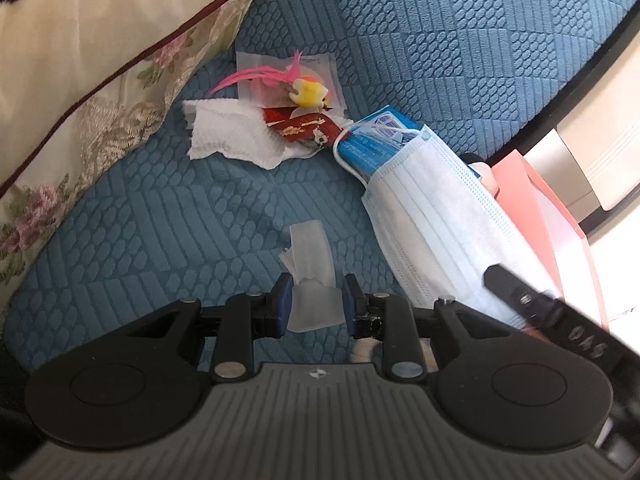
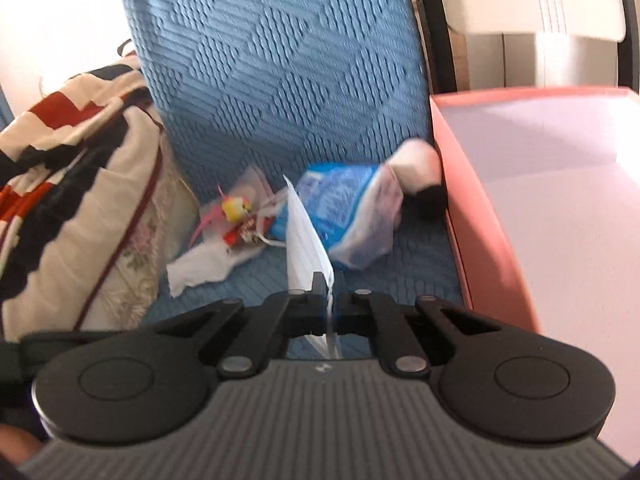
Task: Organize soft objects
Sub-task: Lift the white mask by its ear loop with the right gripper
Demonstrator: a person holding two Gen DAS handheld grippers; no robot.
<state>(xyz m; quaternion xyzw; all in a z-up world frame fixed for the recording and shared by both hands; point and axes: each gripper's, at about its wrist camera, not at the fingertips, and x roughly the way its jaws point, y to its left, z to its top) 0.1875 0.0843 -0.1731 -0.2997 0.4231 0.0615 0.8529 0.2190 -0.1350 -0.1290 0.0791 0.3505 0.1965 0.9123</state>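
Observation:
A pale blue face mask [image 1: 440, 232] drapes over a blue tissue pack [image 1: 372, 140] on the blue quilted seat. My right gripper [image 2: 330, 300] is shut on the mask's edge [image 2: 310, 232], which stands edge-on in the right wrist view. One of its black fingers [image 1: 516, 292] shows at the mask's lower corner in the left wrist view. My left gripper [image 1: 316, 300] is shut on a translucent white wrapper [image 1: 310, 264] just above the seat. A yellow toy with pink feathers [image 1: 308, 90], a red packet [image 1: 300, 124] and a white paper towel [image 1: 228, 136] lie together further back.
A pink open box [image 2: 452, 208] stands at the right edge of the seat, with a black-and-white plush [image 2: 420, 164] wedged against it. A floral cream pillow [image 1: 80, 100] fills the left side. A patterned red, black and cream cloth [image 2: 60, 128] lies over it.

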